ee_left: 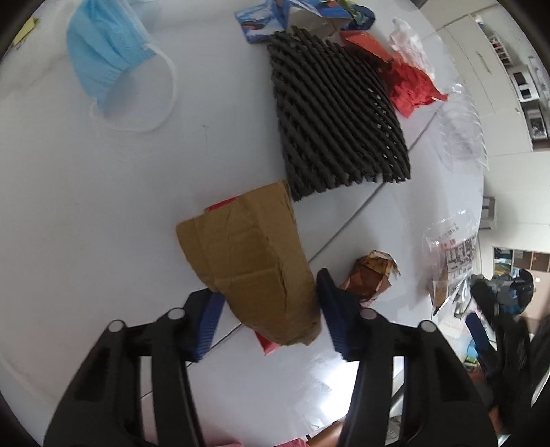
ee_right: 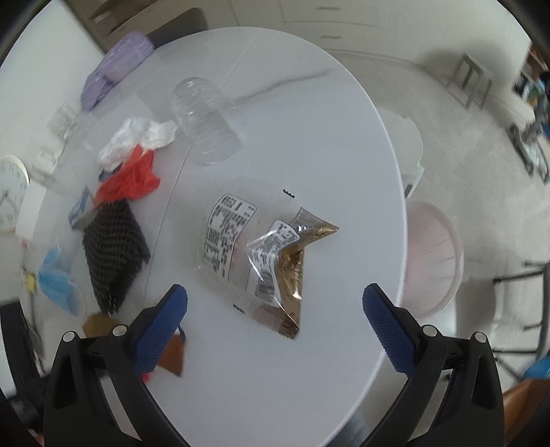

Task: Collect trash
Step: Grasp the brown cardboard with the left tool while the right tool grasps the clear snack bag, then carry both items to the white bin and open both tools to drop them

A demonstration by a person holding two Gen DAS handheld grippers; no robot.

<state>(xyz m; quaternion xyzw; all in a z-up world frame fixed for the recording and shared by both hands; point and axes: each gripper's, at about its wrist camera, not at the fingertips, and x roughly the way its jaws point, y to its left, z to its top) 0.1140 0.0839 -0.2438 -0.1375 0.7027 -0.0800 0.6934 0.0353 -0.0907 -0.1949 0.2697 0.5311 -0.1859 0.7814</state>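
In the left wrist view my left gripper (ee_left: 266, 318) has its jaws on either side of a crumpled brown cardboard piece (ee_left: 249, 261) with a red edge; both pads touch its sides. A brown snack wrapper (ee_left: 373, 276) lies just right of the right finger. In the right wrist view my right gripper (ee_right: 275, 319) is open and empty above a clear and gold printed snack wrapper (ee_right: 275, 261) on the white round table (ee_right: 326, 154).
Black foam netting (ee_left: 337, 113), a blue face mask (ee_left: 103, 55), red and white crumpled wrappers (ee_left: 409, 82), a blue printed packet (ee_left: 275, 17) and a clear bottle (ee_right: 206, 120) lie on the table. A pale pink basket (ee_right: 433, 254) stands beside the table's right edge.
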